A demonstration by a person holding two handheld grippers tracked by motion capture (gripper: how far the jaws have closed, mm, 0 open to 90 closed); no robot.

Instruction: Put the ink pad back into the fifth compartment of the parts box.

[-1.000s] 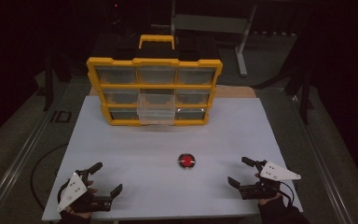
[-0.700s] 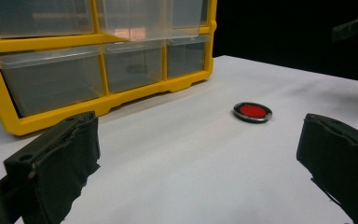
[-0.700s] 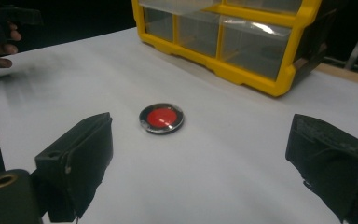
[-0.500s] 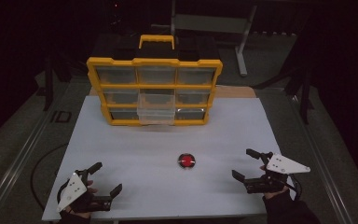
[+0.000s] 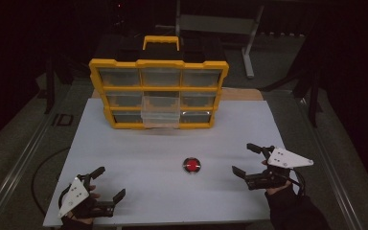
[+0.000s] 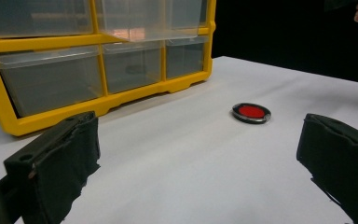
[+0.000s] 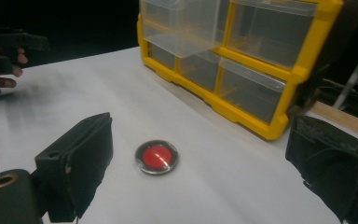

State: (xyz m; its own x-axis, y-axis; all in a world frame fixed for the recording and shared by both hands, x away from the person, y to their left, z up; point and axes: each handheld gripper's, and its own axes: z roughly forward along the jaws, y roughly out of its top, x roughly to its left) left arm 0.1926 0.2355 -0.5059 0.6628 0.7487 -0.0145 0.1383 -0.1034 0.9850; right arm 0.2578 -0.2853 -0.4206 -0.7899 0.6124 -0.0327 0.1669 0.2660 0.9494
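— Starting at the left, what is there?

— The left gripper (image 5: pixel 106 184) sits near the front left corner of the white table (image 5: pixel 124 143), held by a hand (image 5: pixel 84 211) coming in from the front edge. Its jaws stand wide apart, with nothing between them. In the left gripper view, bare table surface lies between the two black jaws.

— And in the middle?

— A small round red disc with a dark rim (image 5: pixel 191 165) lies flat on the table, a little right of centre and toward the front edge. It is touched by nothing. In the left gripper view the disc (image 6: pixel 251 112) lies ahead, well apart from the jaws.

— What stands behind it?

— A yellow organiser case with clear drawers (image 5: pixel 159 91) stands upright at the back edge, a yellow handle on top. One clear drawer (image 5: pixel 161 111) in the middle column juts out toward the front; it looks empty.

— And at the right?

— The right gripper (image 5: pixel 249 160) hovers near the front right corner, held by a hand in a dark sleeve (image 5: pixel 292 208). Its jaws are also spread wide and hold nothing. It is near the disc, to the disc's right, not touching it. In the right gripper view the disc (image 7: pixel 156 157) lies between the two jaws, closer to the left one, a little beyond their tips.
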